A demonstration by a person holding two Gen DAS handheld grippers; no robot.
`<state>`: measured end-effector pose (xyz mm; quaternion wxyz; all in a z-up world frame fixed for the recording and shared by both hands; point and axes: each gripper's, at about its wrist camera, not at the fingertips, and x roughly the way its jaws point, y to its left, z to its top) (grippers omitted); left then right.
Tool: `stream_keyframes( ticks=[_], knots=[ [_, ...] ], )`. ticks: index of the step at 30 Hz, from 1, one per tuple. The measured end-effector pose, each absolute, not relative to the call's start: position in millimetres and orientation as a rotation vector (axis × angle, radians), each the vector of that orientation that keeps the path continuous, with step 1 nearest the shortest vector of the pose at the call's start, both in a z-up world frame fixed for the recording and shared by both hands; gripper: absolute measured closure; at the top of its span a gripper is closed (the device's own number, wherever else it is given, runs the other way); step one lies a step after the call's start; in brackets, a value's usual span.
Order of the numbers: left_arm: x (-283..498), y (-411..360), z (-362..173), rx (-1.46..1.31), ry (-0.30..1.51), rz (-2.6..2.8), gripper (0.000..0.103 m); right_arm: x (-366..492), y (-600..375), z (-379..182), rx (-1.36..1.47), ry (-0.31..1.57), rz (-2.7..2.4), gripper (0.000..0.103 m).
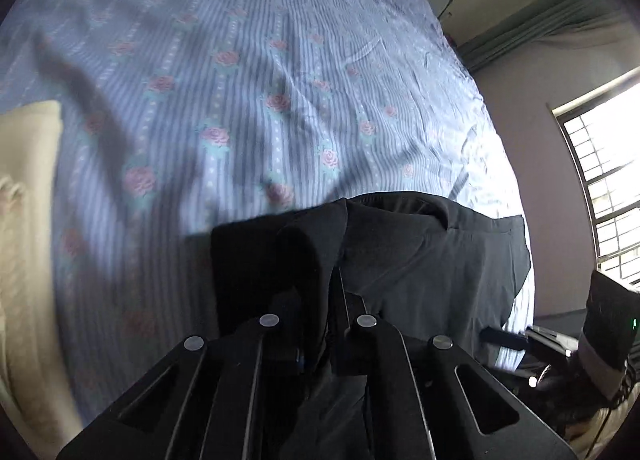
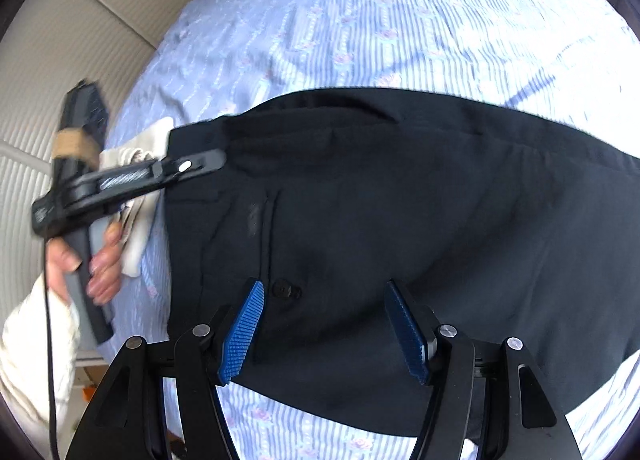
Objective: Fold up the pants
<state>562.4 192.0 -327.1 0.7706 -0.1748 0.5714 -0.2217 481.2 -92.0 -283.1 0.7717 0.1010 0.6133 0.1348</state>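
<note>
Black linkage arms of the left gripper (image 1: pixel 320 300) fill the bottom of the left wrist view, its fingers drawn together and clenched on a bunched-up fold of the black pants (image 1: pixel 420 260). The cloth rises in a ridge over the fingertips and hides the pads. Beyond that fold the pants spread flat to the right across a bedsheet (image 1: pixel 240 80), pale blue with fine stripes and pink roses. A cream pillow or cushion (image 1: pixel 28 180) lies at the left edge of the bed, and a barred window (image 1: pixel 608 164) glows on the wall at the right.

From the right wrist view, the right gripper (image 2: pixel 324 328) hangs just above the pants (image 2: pixel 400 220) with its jaws spread; the blue ribbed pads (image 2: pixel 244 336) stand apart with nothing pinched, a dark button (image 2: pixel 285 289) lying on the cloth between them. The pants lie broad across the sheet (image 2: pixel 380 20), their waistband end toward the left. There the left gripper (image 2: pixel 212 162) reaches in from the side, its tip at the waist corner of the garment. A hand (image 2: pixel 100 260) in a cream sleeve (image 2: pixel 36 360) grips its handle. A pale cloth (image 2: pixel 136 216) lies on the sheet just beside the waistband, under that gripper. A ribbed cream headboard (image 2: pixel 80 40) stands behind.
</note>
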Motion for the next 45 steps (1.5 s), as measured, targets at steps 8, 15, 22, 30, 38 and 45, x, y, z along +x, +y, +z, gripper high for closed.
stream_keyframes(
  ticks=[8,15,22,30,38,45],
  knots=[
    [590.7,176.6,-345.1,-0.187,1.26,-0.447,0.087,475.4,-99.1,-280.4,0.187,1.316,0.259,0.039],
    [564.3,173.0,-310.6,0.02,1.174,-0.189,0.04,460.4,-123.6,-266.6,0.178,1.272,0.177,0.039],
    [451.8,187.3,-262.0,-0.106,1.102,-0.083,0.023,417.4,-163.8,-247.1,0.152,1.209,0.164,0.039],
    [361.9,164.6,-322.4,-0.512,1.161,0.049,0.021,357.5,-193.1,-277.6,0.109,1.297,0.157,0.025],
    [372.5,149.6,-378.1,-0.697,1.143,0.185,0.022,342.3,-200.2,-319.6,0.174,1.384,0.182,0.025],
    [390.0,134.1,-306.5,-0.616,1.007,0.294,0.08,340.6,-212.0,-334.4,0.251,1.403,0.236,0.025]
  ],
)
